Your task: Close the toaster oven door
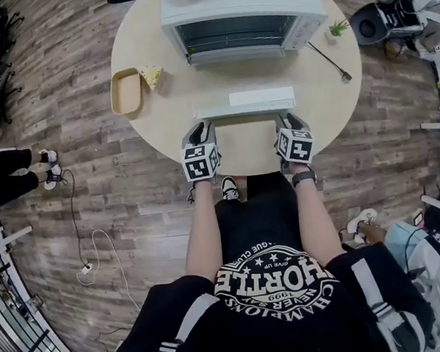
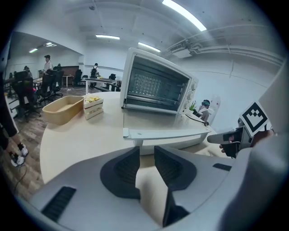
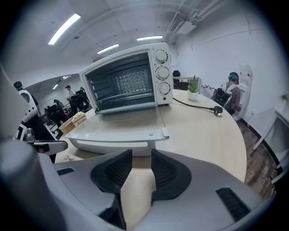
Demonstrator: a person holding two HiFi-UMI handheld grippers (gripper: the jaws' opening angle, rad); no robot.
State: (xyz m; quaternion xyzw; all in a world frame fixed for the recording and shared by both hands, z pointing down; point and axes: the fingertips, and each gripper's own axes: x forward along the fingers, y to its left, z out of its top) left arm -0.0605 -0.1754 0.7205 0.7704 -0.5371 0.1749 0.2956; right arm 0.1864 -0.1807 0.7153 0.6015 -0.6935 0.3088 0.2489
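Left gripper [image 2: 146, 151] with fingers [image 2: 123, 170] spread a moderate way, pinching nothing, only bare table [image 1: 161, 142] between the pads. Right gripper [image 3: 141, 155] likewise parted, fingers [image 3: 118, 171] closed on nothing, tabletop showing through the gap. Both held low over the near table edge, side by side but well apart, tips just short of the door [image 1: 245, 105], left at its left end, right at its right end; cannot tell from any view whether touching its handle. Door dropped fully open, lying flat and level out from the oven [image 1: 241, 11], its white handle bar nearest the person, table visible through the glass. Oven at the far side of the round table, cavity open to view, dotted back wall seen in both gripper views, three knobs down its right side. Left of the oven, a beige tray [image 1: 116, 92], its bare bottom showing, and a sandwich [image 1: 152, 77] just beside it on the table, outside the tray. Right of the oven, a small plant [image 1: 337, 28] and a loose cord [image 1: 326, 58] ending in a plug.
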